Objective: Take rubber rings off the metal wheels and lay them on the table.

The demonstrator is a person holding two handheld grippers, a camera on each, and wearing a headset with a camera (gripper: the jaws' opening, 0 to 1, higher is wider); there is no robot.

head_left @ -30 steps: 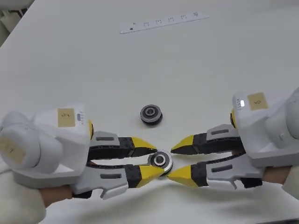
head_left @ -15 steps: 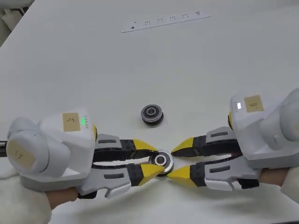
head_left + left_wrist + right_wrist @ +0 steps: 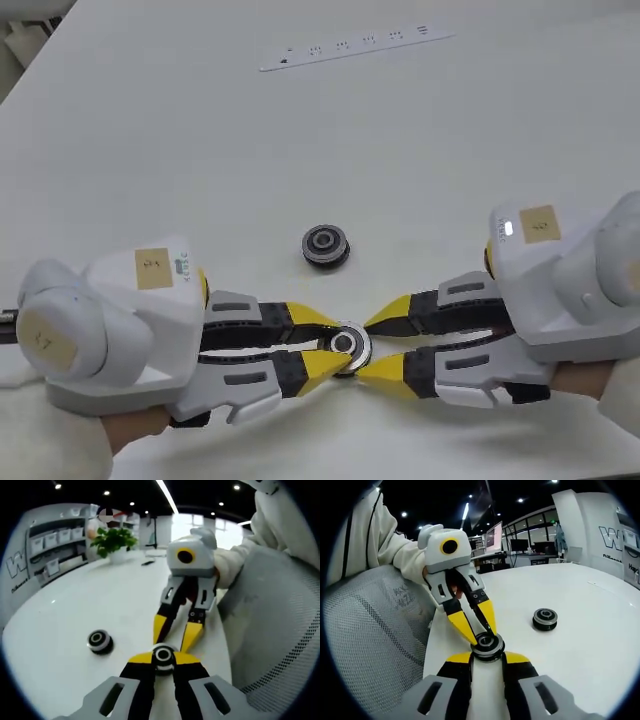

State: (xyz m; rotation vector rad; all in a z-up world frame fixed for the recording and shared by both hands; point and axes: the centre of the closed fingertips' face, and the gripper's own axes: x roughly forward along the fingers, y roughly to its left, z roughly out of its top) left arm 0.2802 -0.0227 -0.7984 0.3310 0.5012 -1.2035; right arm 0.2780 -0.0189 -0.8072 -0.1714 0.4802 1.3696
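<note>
Your left gripper (image 3: 332, 342) and right gripper (image 3: 366, 347) both clamp the near wheel (image 3: 344, 343) from opposite sides; a second wheel (image 3: 325, 245) lies just beyond on the table (image 3: 200, 140).

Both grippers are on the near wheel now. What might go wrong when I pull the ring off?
1. The left gripper and right gripper meet the near wheel from opposite sides, tips crowded together; they may collide, or pinch metal instead of the rubber ring.
2. The wheel sits only at the jaw tips, so it may pop out and roll.
3. The second wheel lies just behind; a slip could knock it.
</note>
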